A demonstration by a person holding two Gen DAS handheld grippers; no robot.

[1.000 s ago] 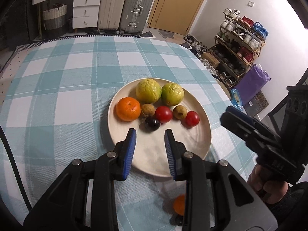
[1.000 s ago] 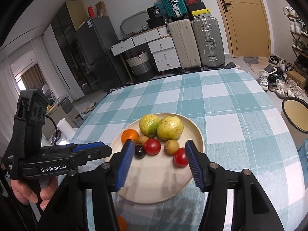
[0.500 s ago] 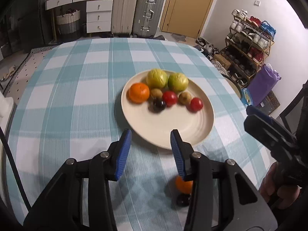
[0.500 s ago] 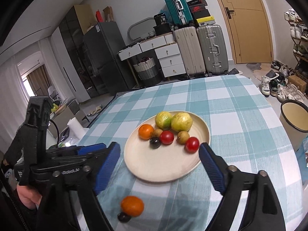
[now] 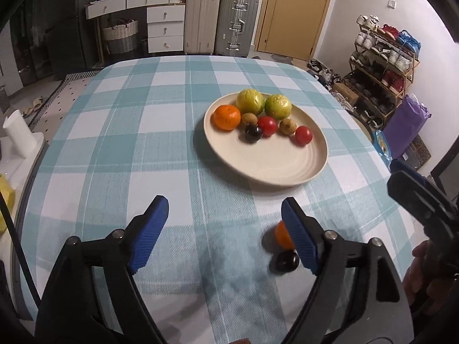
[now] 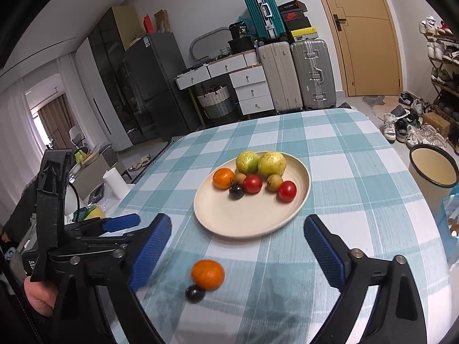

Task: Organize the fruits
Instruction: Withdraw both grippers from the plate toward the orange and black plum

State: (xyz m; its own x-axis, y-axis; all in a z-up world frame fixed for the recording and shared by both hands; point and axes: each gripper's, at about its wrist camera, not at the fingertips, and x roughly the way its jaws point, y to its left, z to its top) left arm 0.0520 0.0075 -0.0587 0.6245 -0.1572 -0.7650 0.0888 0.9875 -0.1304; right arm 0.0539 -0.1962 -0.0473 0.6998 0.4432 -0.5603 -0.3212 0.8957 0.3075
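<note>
Both the left gripper (image 5: 221, 229) and right gripper (image 6: 238, 243) had just spread wide and gripped nothing. A loose tangerine (image 6: 207, 274) and dark grape (image 6: 195, 293), touching, lay at six o'clock of the cream plate (image 6: 246, 223), likely next for its sorted rows.

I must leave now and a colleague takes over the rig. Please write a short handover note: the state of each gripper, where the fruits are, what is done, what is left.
Left gripper: jaws have just been opening, nothing between them.
Right gripper: jaws have just been opening wide, nothing held.
Plate on the checked tablecloth holds seven fruits: two green ones, an orange, two red, two small brown, one dark.
Left to do: a loose orange and a dark fruit lie touching on the cloth, in front of the plate. Probably they go on the plate next.
</note>
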